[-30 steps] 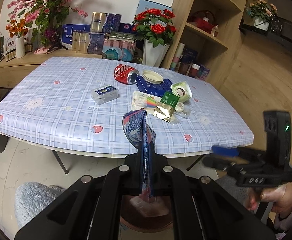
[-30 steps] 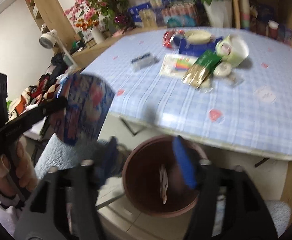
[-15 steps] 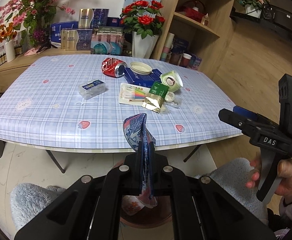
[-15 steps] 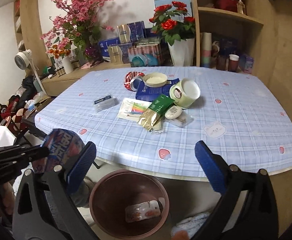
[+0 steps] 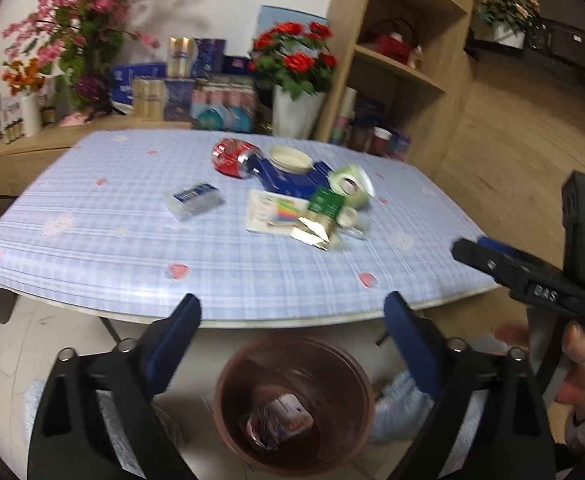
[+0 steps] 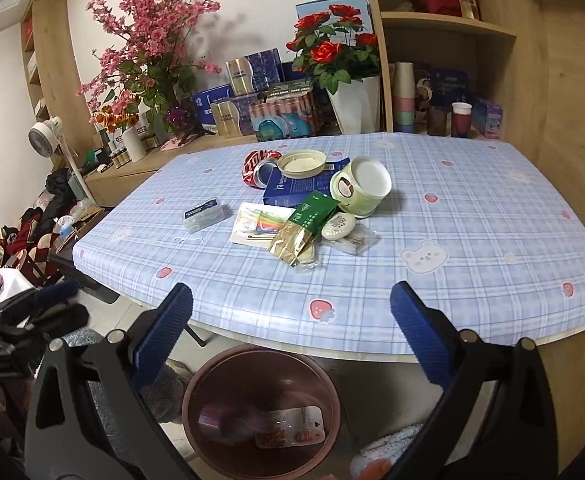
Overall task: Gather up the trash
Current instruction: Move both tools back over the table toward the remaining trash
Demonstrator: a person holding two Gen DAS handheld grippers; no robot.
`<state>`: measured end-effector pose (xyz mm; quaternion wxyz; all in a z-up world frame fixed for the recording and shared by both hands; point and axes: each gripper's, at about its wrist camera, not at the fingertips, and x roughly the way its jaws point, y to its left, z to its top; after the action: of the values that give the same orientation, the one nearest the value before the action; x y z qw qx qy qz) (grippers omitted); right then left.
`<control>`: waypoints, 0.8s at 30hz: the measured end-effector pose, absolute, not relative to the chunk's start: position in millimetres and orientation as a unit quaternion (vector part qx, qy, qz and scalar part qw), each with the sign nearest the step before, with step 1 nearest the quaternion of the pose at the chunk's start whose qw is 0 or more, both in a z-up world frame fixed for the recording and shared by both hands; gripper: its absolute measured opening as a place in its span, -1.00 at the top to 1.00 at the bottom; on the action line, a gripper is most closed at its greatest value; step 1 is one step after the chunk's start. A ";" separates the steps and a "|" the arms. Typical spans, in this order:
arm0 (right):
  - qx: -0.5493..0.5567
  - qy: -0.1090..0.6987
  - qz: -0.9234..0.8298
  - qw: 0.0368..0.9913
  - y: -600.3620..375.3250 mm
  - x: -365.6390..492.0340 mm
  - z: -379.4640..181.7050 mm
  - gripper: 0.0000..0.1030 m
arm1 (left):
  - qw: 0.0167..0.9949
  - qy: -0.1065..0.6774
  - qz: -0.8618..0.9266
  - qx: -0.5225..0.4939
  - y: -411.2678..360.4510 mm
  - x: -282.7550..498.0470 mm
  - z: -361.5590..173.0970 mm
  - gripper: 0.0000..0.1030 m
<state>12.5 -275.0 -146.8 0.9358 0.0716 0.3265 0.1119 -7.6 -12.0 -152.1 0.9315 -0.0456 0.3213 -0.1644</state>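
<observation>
Half a second ago the left gripper (image 5: 292, 340) pinched a wrapper; now its fingers are spread and the wrapper (image 5: 278, 424) lies in the bin (image 6: 196, 384). Above the bin, the right gripper (image 6: 290, 320) is spread and empty too. Beyond the bin, on the table (image 6: 472, 240), trash overlaps: reaching for the gold packet (image 6: 292, 240) could drag the card (image 6: 256, 224), and the cup (image 6: 362, 190) or can (image 6: 258, 162) might roll.

A vase of red roses (image 6: 346, 80) is seen at upper centre, with pink blossom branches (image 6: 140, 40) to its left. A white fan (image 6: 46, 136) is seen at the left edge. Stacked cups (image 6: 404, 92) are held in a wooden shelf unit (image 6: 448, 28) at upper right.
</observation>
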 end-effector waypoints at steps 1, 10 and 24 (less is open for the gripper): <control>0.074 0.329 0.112 0.935 -275.8 14.2 -147.5 -0.89 | 0.933 0.318 -0.160 -0.047 -9.9 -6.1 -150.6 -0.81; 0.047 0.363 0.129 0.922 -268.2 53.4 -139.9 -0.89 | 0.953 0.276 -0.115 -0.051 25.4 27.8 -131.5 -0.83; -0.006 0.401 0.095 0.911 -278.8 100.8 -148.6 -0.89 | 0.962 0.264 -0.074 -0.020 52.4 75.6 -120.8 -0.84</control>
<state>100.8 -278.8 -148.6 0.9109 -0.0064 0.4015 0.0950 75.6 52.4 -120.8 0.9615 -0.0202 0.2639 -0.0735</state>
